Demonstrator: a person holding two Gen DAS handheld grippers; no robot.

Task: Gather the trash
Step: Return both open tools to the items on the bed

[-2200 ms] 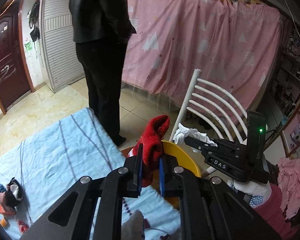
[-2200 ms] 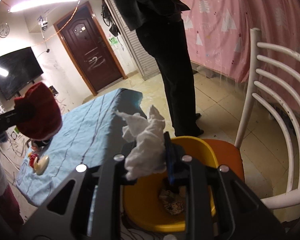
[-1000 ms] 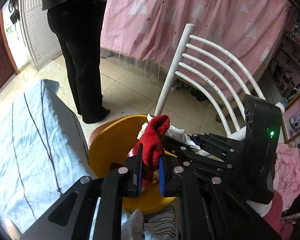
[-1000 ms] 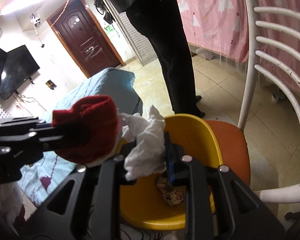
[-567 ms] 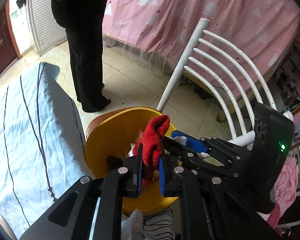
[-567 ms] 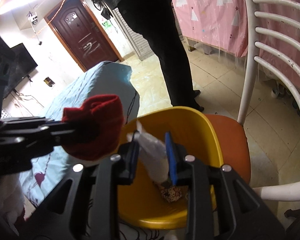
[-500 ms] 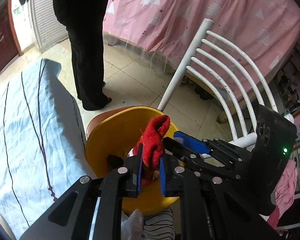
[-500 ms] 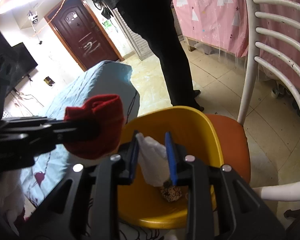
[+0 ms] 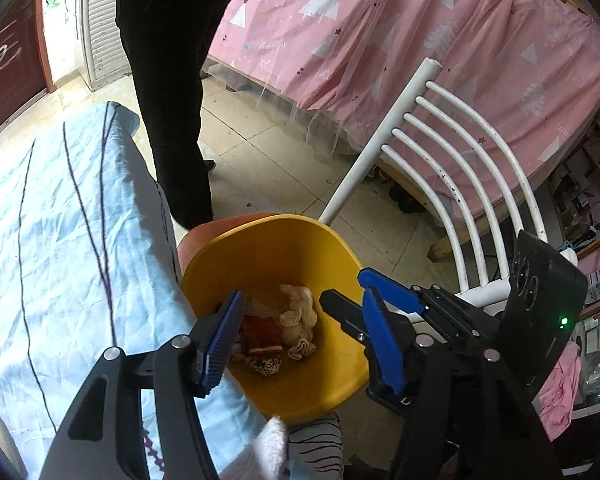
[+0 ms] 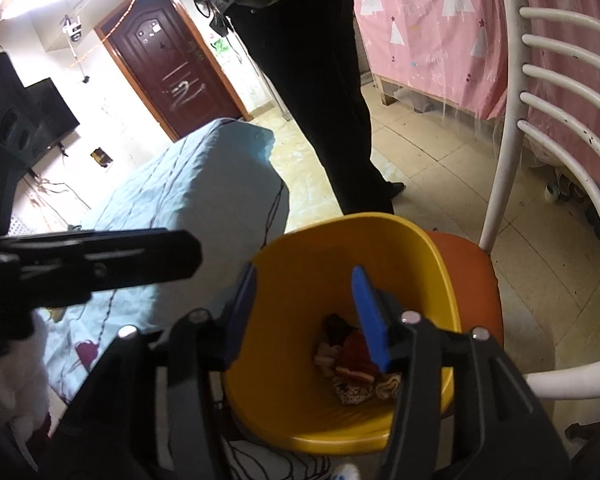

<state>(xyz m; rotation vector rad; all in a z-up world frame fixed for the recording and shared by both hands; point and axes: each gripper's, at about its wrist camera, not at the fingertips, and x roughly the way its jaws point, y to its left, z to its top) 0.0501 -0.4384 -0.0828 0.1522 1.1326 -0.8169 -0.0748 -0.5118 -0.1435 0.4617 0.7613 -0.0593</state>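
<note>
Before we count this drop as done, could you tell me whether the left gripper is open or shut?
Open: the left gripper has its blue pads spread wide, empty, above the yellow bin.

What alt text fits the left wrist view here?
The open, empty left gripper hangs over a yellow bin holding a red cloth and crumpled white tissue. The right gripper, also open, reaches in from the right, in front of a white chair.

left gripper point(image 9: 300, 336) jaws spread, yellow bin point(image 9: 272, 248), trash point(image 9: 278, 330) inside
</note>
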